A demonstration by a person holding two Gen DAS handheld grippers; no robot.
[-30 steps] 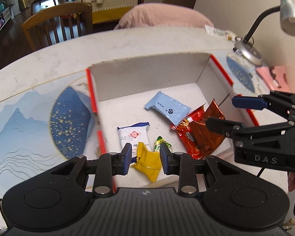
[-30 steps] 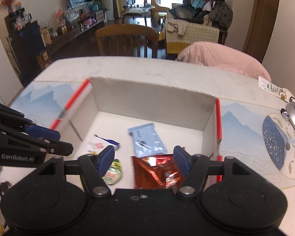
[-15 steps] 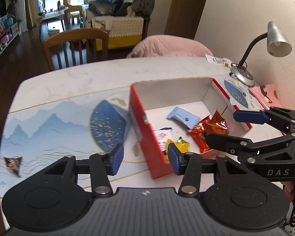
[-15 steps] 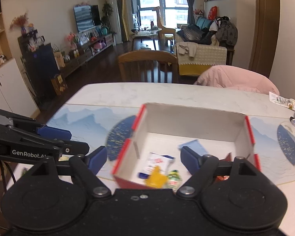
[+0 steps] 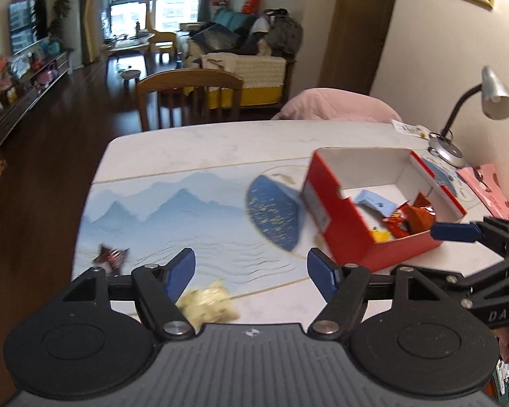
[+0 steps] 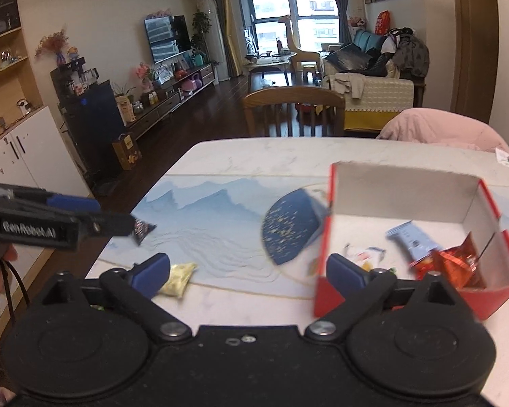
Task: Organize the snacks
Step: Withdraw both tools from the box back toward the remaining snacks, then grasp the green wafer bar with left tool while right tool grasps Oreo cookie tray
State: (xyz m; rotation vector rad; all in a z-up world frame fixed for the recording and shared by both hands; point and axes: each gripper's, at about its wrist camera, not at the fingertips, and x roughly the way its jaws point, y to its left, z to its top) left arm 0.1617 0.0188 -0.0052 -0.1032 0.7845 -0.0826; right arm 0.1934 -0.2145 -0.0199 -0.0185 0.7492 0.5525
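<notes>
My left gripper (image 5: 251, 273) and right gripper (image 6: 247, 271) hang over the pale marble table (image 5: 193, 146) with its blue mountain print, both with jaws that have just been opening and now stand wide with nothing between them. Nearest me lie two loose snacks, a pale yellow packet (image 5: 208, 302) by my left fingers and a dark wrapper (image 5: 110, 257) near the table's left edge; further right sits one red box (image 5: 353, 234), white inside, holding a light blue packet (image 5: 373, 201), red-orange packets (image 5: 412, 218) and a yellow one (image 5: 380, 235). Beyond stand one wooden chair (image 5: 190, 95), a desk lamp (image 5: 492, 96) and a dark-floored living room
</notes>
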